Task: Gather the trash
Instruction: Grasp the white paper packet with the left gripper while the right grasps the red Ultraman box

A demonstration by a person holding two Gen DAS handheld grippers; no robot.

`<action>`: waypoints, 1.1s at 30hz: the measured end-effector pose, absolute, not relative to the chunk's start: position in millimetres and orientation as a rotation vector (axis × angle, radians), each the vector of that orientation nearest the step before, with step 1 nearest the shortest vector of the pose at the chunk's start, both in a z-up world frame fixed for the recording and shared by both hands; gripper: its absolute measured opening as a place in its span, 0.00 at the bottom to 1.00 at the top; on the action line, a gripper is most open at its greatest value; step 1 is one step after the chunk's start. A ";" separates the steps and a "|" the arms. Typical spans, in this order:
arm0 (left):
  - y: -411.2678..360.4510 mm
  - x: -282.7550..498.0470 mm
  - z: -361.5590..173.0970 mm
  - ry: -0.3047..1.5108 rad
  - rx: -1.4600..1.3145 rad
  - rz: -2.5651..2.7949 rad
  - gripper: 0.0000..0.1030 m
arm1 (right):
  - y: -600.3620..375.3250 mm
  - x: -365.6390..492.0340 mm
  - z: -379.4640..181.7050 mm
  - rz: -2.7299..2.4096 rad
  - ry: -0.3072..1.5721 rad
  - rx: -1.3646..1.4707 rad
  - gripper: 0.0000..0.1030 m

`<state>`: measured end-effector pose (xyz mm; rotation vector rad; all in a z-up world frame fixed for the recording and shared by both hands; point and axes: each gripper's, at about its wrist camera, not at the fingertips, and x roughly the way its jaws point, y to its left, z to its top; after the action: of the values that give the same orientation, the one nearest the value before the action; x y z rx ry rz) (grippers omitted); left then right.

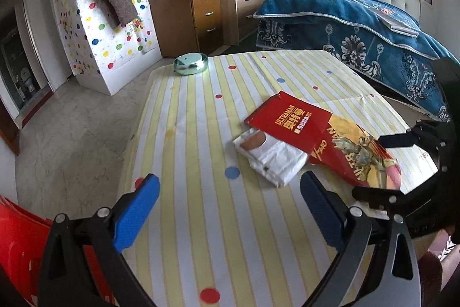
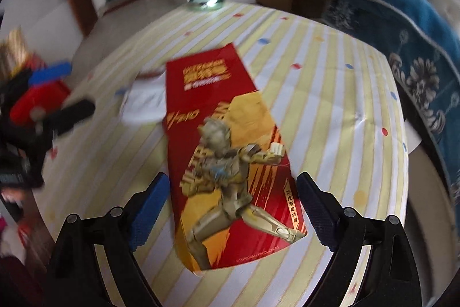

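My right gripper (image 2: 231,209) hangs over the near end of the red Ultraman box (image 2: 227,151), its blue pads spread wide on either side of the flattened cardboard and not pressing on it, so I have hold of nothing there. The box lies flat on the striped tablecloth (image 2: 330,94), its long side running away from me toward the far edge. Just beside the box on its left, partly tucked under its far end, sits a folded white packet (image 1: 270,157). My left gripper (image 1: 227,209) hovers near that packet, on the near side of the box, jaws well apart and empty. Well beyond the box, at the far edge of the cloth, rests a round green tin (image 1: 190,64). To the right of the box, past the table edge, is a bed with a blue blanket (image 1: 359,28). Left of the box and below the table is something red (image 1: 20,246) I cannot make out
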<state>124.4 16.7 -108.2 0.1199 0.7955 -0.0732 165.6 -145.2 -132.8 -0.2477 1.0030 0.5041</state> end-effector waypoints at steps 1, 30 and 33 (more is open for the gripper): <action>17.7 122.0 -107.7 0.795 0.120 -0.072 0.93 | -141.2 158.5 -131.9 0.495 0.992 -0.251 0.83; -24.5 189.0 -141.3 0.899 0.260 -0.260 0.83 | -216.4 116.6 -65.8 0.296 0.799 0.049 0.64; -18.9 199.0 -143.5 0.926 0.218 -0.307 0.79 | -218.6 116.8 -67.2 0.293 0.800 0.057 0.64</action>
<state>199.0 -18.9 -143.5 0.2184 0.9260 -0.3067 116.8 -218.6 -67.2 0.0570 0.8002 0.2928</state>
